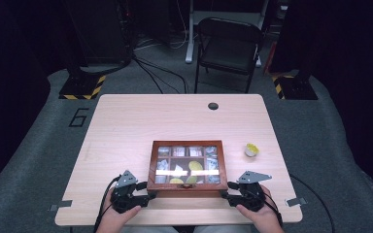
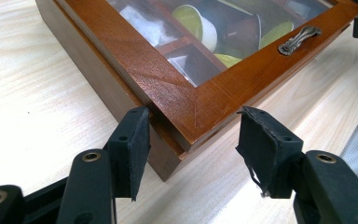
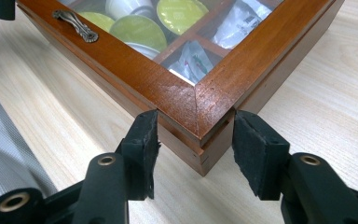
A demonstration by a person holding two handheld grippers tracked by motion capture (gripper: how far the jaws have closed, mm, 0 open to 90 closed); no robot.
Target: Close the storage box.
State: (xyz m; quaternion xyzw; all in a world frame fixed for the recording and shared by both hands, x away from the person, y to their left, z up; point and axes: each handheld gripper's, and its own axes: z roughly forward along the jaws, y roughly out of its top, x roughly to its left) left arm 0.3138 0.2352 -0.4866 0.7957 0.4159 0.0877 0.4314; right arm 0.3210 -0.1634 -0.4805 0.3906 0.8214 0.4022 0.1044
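Low in the centre of the high view, a wooden box (image 1: 187, 167) with a glass lid sits on the light wood surface (image 1: 126, 126). The left claw (image 1: 148, 198) lies level at the box's lower left corner, the right claw (image 1: 227, 196) at its lower right corner, each held by a hand at the bottom edge. In the gripper views each claw is partly open and straddles its corner; the left's pads stand clear of the wood, and the right's sit just beside it, gripping nothing. A yellow coffee capsule (image 1: 251, 150) stands apart to the box's right.
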